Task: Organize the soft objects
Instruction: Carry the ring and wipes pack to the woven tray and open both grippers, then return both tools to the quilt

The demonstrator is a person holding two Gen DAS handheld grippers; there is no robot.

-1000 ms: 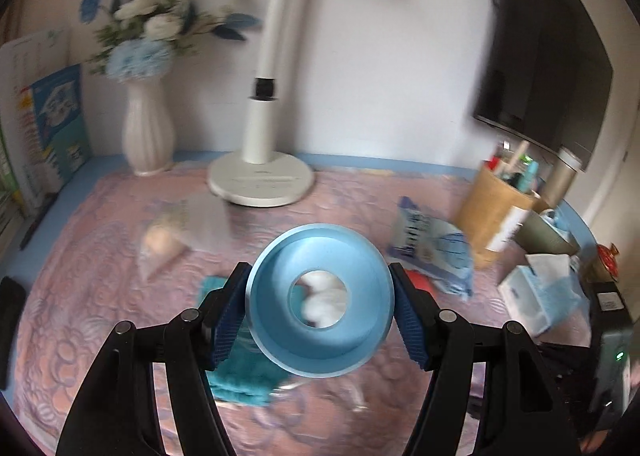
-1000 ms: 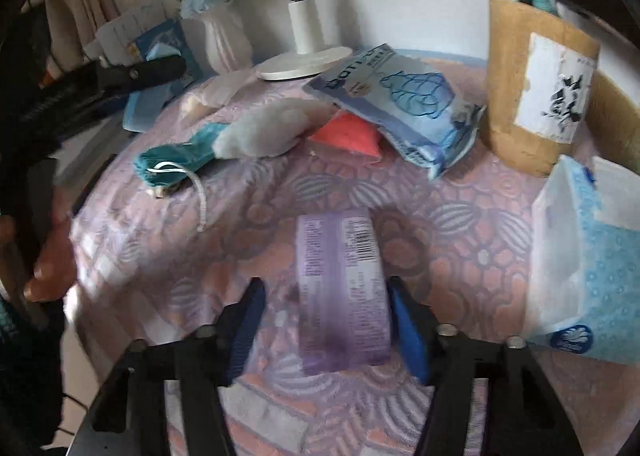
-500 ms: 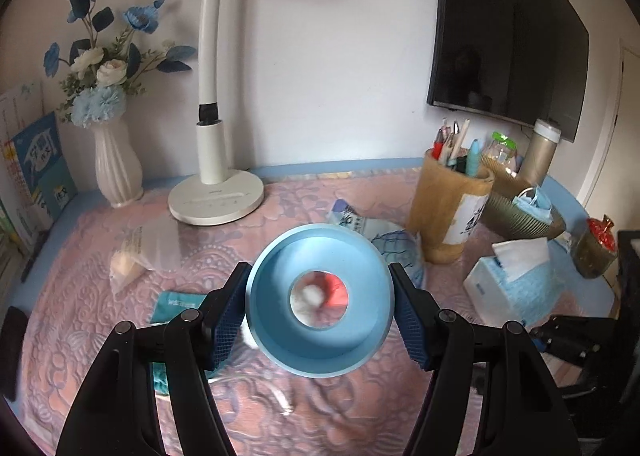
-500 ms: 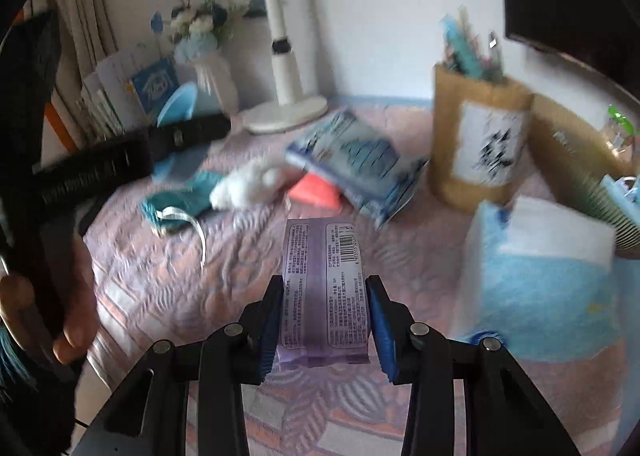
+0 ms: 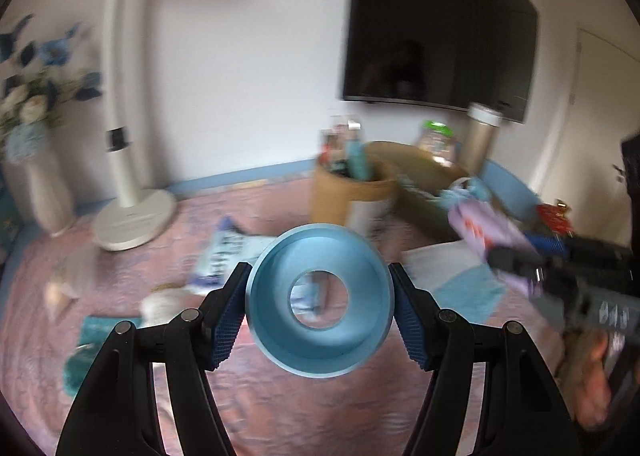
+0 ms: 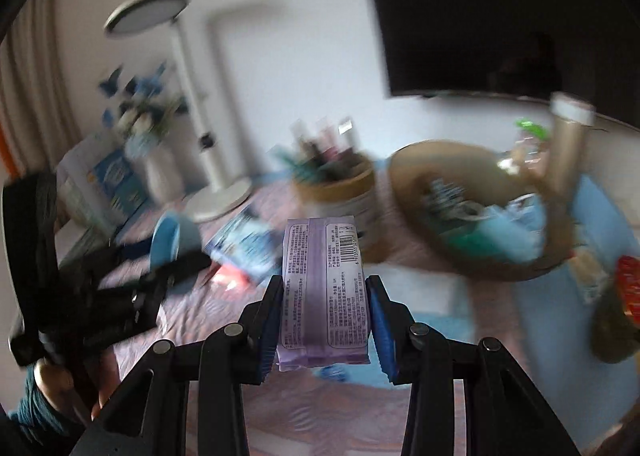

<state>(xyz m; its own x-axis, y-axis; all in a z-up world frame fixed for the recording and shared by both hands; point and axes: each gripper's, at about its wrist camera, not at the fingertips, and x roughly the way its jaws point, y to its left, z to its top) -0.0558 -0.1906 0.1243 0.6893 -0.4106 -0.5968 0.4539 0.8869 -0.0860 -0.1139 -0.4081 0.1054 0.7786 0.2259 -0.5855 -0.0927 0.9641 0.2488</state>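
Left claw (image 5: 319, 303): pinched a smooth blue funnel-shaped cup (image 5: 319, 302) above the quilted desk (image 5: 280, 408).
Right claw (image 6: 323, 320): clamped a glossy purple tissue packet (image 6: 323, 292), held aloft.
Right view only: barcode, printed text.

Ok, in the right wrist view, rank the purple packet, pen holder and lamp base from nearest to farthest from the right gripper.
1. purple packet: held in the right gripper.
2. pen holder: just beyond, centre.
3. lamp base: farthest, back left by the wall.
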